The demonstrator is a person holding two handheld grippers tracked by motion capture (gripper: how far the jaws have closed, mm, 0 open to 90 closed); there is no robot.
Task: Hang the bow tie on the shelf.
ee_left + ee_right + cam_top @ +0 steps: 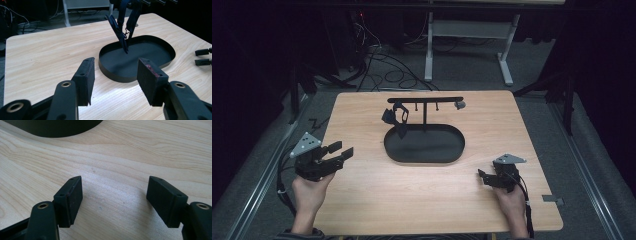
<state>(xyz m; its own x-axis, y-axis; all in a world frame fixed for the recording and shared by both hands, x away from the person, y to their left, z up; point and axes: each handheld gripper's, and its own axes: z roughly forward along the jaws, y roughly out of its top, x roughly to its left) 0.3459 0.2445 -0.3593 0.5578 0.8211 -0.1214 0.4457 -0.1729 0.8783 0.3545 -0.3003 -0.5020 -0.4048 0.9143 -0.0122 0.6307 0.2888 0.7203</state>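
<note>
Sitting on a wooden table (362, 200): a black oval tray (424, 159) with a T-shaped stand (425, 100) rising from its far rim; hanging from the left part of the bar, a dark strap (396, 119), its lower end dangling over the tray's far left.

Hovering at the near left, the left gripper (343, 151), jaws standing wide with nothing between them, pointing right and far toward the tray; looking along its own jaws (116, 77), facing the strap (122, 27) straight ahead, well apart. Resting at the near right, the right gripper (482, 177), jaws likewise wide and empty (113, 197), low over bare wood, the tray's near rim (55, 130) just ahead.

Judging the step: approaching, with the left gripper apparently heading for the strap; no contact yet, nothing lifted off the stand.

Calling next for: carrying the left gripper far and right over the tray's rim, lining the open jaws around the hanging part of the strap, then closing; keeping clear of the post to avoid tipping the stand.
</note>
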